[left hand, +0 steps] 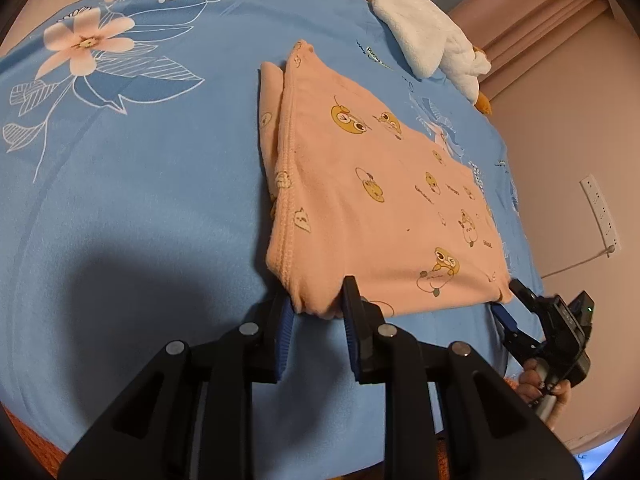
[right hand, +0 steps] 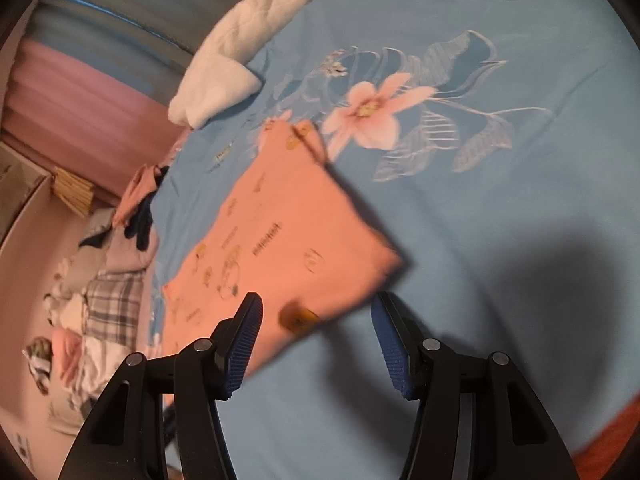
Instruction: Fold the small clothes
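A folded pink garment [left hand: 372, 200] printed with yellow cartoon animals is laid flat on a bed covered by a blue sheet [left hand: 140, 200] with a pink flower pattern. Small dark lettering is printed on the garment, but none of it can be read in either view, and no brand can be made out.

In the left wrist view, the left tool [left hand: 316, 304] is seen at the garment's near corner. The bunched corner sits between its blue pads, with the left pad against the cloth; whether the right pad presses it cannot be told, and the gap is narrow. The right tool [left hand: 516, 300] is seen at the other near corner, gripped by a hand [left hand: 540, 390], with its jaws parted.

In the right wrist view, the right tool [right hand: 316, 312] is shown with its jaws wide; the garment's near edge lies between them, untouched by the right pad, and the picture is blurred.

A white plush toy [left hand: 424, 36] lies at the bed's far edge in both views. A white power strip [left hand: 600, 216] on the wall is shown only by the left camera. A heap of mixed clothes [right hand: 104, 292], among them a plaid piece, beside the bed is shown only by the right camera.
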Demonstrator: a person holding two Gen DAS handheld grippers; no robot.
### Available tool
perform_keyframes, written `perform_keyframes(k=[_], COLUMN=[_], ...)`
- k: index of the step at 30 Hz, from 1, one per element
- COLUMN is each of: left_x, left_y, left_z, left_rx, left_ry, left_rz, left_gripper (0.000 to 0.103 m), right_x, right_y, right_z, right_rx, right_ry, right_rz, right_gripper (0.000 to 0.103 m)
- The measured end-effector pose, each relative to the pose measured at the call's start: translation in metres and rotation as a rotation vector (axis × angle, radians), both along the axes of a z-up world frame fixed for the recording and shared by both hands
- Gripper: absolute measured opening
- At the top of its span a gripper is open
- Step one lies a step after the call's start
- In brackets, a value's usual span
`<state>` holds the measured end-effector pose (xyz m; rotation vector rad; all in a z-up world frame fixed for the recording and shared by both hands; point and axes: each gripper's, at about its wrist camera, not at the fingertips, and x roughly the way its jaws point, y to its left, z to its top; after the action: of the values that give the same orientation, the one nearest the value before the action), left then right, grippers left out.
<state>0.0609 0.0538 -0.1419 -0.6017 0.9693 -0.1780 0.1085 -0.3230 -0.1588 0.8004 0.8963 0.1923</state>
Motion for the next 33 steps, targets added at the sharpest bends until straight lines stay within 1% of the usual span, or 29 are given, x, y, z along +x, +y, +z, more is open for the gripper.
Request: perform_keyframes(k=[2, 6, 8, 11, 12, 13, 14, 15, 16, 17, 18, 20, 21, 22, 24, 26, 28, 30, 33], left_x=[-0.001, -0.003, -0.004, -0.005, -0.005, -0.005, -0.006, -0.007, -0.008, -0.01, -0.012, -0.017, -0.019, -0.021, -0.025, -0.028, -0.031, -0.034, -0.038], left_y=[-0.001, -0.001, -0.002, -0.004, -0.004, -0.004, -0.004, -0.002, 0.0, 0.003, 0.007, 0.013, 0.017, 0.02, 0.025, 0.028, 0.031, 0.033, 0.038], left_z=[0.001, 0.001, 0.003, 0.006, 0.007, 0.009, 0.01, 0.013, 0.015, 0.018, 0.019, 0.023, 0.024, 0.026, 0.028, 0.03, 0.03, 0.031, 0.031], left_rx=[0.005, 0.012, 0.015, 0.033, 0.042, 0.051, 0.057, 0.063, 0.065, 0.068, 0.07, 0.073, 0.074, 0.078, 0.09, 0.106, 0.122, 0.124, 0.116], left_ry=[-0.003, 0.0, 0.002, 0.0, -0.001, -0.002, -0.004, -0.008, -0.014, -0.024, -0.028, -0.034, -0.038, -0.041, -0.043, -0.045, -0.044, -0.047, -0.047], left_rz=[0.0, 0.004, 0.007, 0.017, 0.02, 0.025, 0.029, 0.034, 0.04, 0.054, 0.067, 0.097, 0.112, 0.121, 0.136, 0.146, 0.15, 0.151, 0.159], left_gripper=[0.025, 0.026, 0.028, 0.033, 0.037, 0.041, 0.044, 0.051, 0.057, 0.059, 0.06, 0.061, 0.062, 0.063, 0.064, 0.064, 0.064, 0.064, 0.064], right_x=[0.011, 0.04, 0.048, 0.059, 0.062, 0.065, 0.066, 0.069, 0.07, 0.071, 0.071, 0.068, 0.065, 0.065, 0.061, 0.055, 0.052, 0.047, 0.042], right_y=[0.008, 0.024, 0.027, 0.029, 0.029, 0.03, 0.029, 0.031, 0.032, 0.035, 0.039, 0.051, 0.06, 0.068, 0.086, 0.11, 0.134, 0.163, 0.201], right_z=[-0.001, 0.003, 0.004, 0.004, 0.005, 0.005, 0.006, 0.007, 0.01, 0.013, 0.019, 0.036, 0.048, 0.057, 0.077, 0.1, 0.115, 0.127, 0.129], right_rx=[0.003, -0.064, -0.072, -0.082, -0.093, -0.107, -0.119, -0.148, -0.173, -0.196, -0.23, -0.326, -0.387, -0.418, -0.472, -0.519, -0.563, -0.615, -0.674], right_ry=[-0.012, -0.03, -0.041, -0.052, -0.054, -0.048, -0.044, -0.034, -0.029, -0.032, -0.046, -0.099, -0.131, -0.151, -0.204, -0.27, -0.314, -0.357, -0.389], right_rz=[0.002, -0.017, -0.022, -0.026, -0.032, -0.039, -0.048, -0.058, -0.058, -0.054, -0.047, -0.026, -0.008, 0.007, 0.052, 0.12, 0.194, 0.279, 0.397], right_gripper=[0.057, 0.057, 0.057, 0.056, 0.056, 0.05, 0.039, 0.032, 0.021, 0.017, 0.017, 0.014, 0.014, 0.014, 0.013, 0.013, 0.013, 0.013, 0.013])
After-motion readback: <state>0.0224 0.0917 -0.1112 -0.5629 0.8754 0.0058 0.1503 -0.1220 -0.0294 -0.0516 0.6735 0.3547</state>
